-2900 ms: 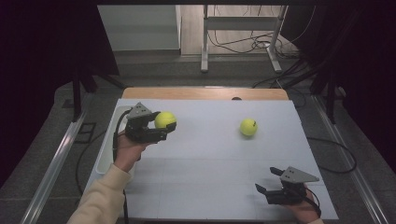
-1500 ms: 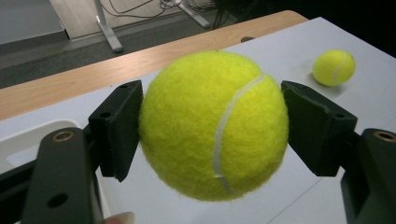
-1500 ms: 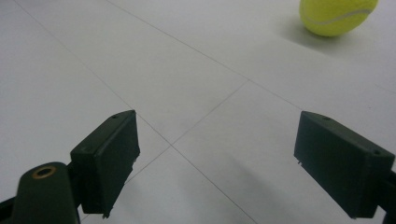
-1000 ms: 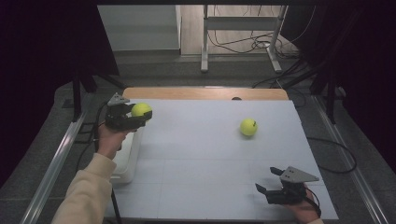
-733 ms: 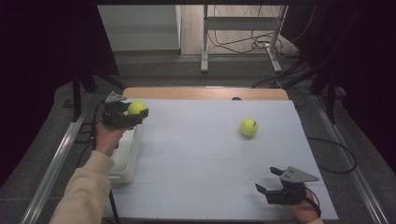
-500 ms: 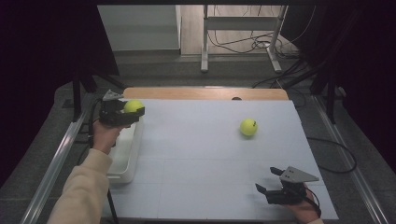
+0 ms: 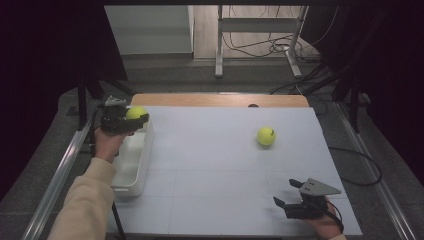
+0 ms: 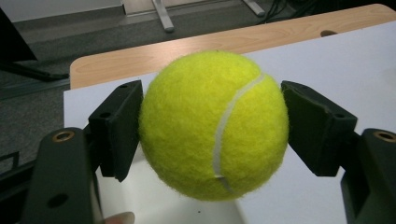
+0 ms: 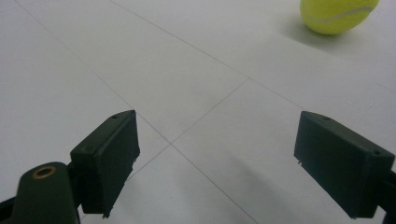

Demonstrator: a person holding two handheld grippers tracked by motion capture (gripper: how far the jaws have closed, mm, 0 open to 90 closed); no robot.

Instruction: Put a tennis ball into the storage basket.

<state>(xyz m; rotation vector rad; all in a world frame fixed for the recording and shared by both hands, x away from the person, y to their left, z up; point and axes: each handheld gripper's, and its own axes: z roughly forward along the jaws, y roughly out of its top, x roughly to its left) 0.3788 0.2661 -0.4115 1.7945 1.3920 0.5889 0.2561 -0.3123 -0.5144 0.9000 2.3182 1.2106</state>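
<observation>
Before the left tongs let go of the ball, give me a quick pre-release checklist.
1. Grip on the held ball: both pads of the left tongs press its sides. Ok.
2. Held ball over the white bin: it hangs at the bin's far end, near the rim. Whether it is fully inside the rim, cannot tell.
3. Bin ready to receive: the visible inside looks bare. Ok.
4. Right tongs out of the way: open, resting at the near right of the table, far from the bin. Ok.
5. Second ball: lies alone on the table, untouched, nothing around it. Ok.
</observation>
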